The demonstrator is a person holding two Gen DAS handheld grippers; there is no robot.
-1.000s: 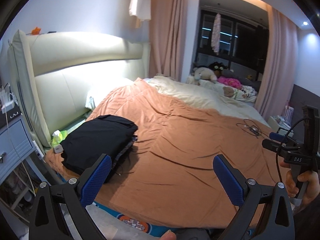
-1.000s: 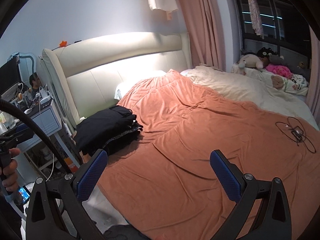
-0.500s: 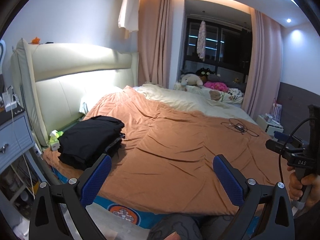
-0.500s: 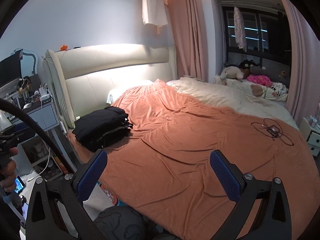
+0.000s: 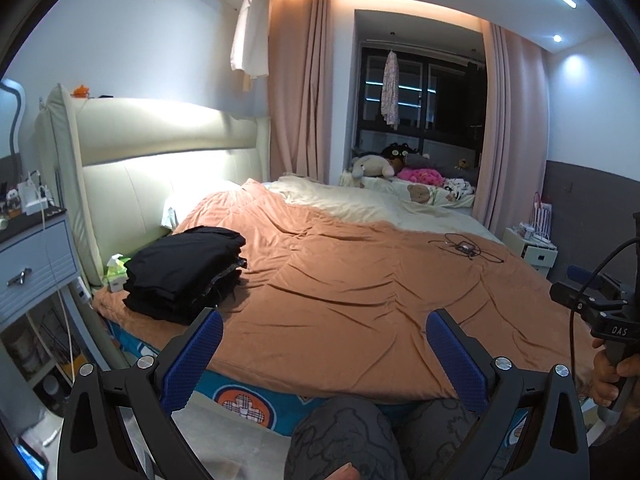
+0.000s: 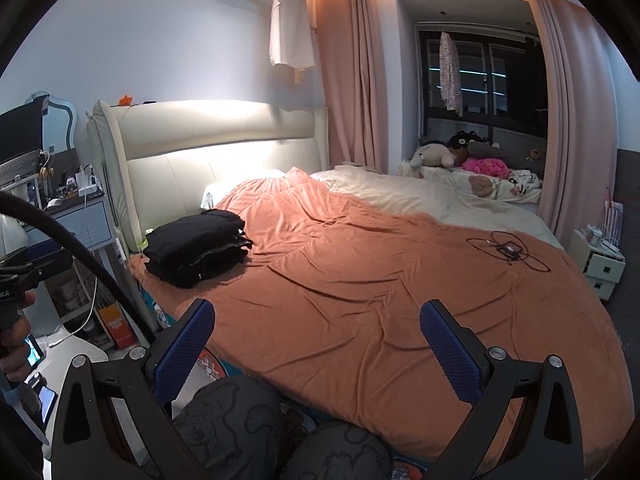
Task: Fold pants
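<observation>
Black folded pants (image 5: pixel 186 270) beside tissue box (image 5: pixel 116 272)

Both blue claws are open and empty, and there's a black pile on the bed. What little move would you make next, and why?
Probably stop: the black pants already lie folded in a stack on the orange blanket, and the left gripper and right gripper hang open, clear of it.

A stack of folded black pants (image 5: pixel 184 272) is lying on the orange quilted bedspread (image 5: pixel 360 300) near the cream padded headboard (image 5: pixel 160 148); a tangled black cable (image 5: pixel 464 246) is lying well apart, rightward.
</observation>
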